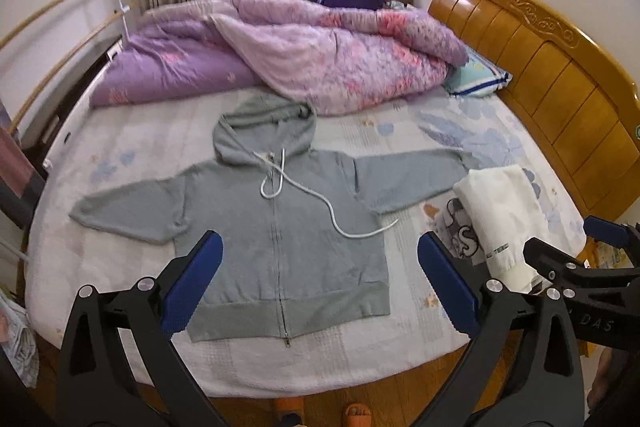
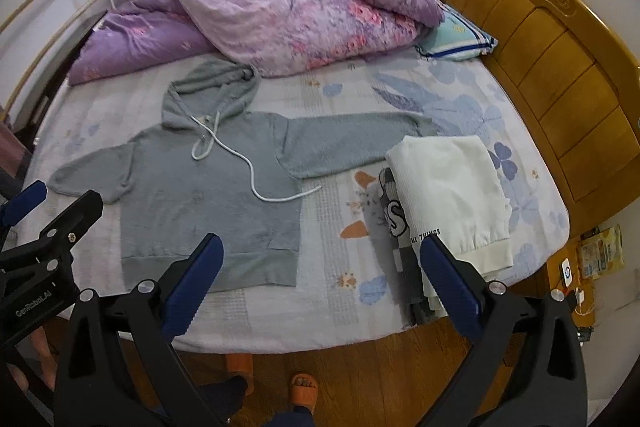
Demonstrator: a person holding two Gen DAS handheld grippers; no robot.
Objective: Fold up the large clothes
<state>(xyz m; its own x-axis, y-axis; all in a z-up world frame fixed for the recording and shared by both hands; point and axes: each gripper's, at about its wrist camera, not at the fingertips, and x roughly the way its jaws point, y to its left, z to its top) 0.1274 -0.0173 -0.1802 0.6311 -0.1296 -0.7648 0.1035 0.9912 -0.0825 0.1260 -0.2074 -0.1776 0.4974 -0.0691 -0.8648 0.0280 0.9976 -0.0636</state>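
The blue-padded fingers (image 1: 192, 283) of the left gripper (image 1: 320, 283) are seen lowest in the left wrist view, spread wide apart with nothing between them; the right gripper (image 2: 320, 283) is likewise shown released and empty in the right wrist view, held above the near edge of the bed. The grey zip hoodie (image 1: 280, 227) is laid flat, front up, at the centre of the left wrist view, with both sleeves stretched out to the sides, the hood pointing toward the top of the frame and the hem nearest the camera. A white drawstring (image 1: 340, 219) is trailed across its chest toward the right. A folded pile topped by a white garment (image 2: 448, 195) is placed just right of the hoodie, near the right sleeve's cuff. All are borne by a floral bedsheet (image 2: 460, 107). A rumpled purple quilt (image 1: 320, 51) is heaped across the upper part of the frame, a striped pillow (image 2: 456, 39) beside it, and a wooden headboard (image 1: 560, 79) runs along the right. Orange slippers (image 2: 304, 387) on a wooden floor are visible at the bottom edge.
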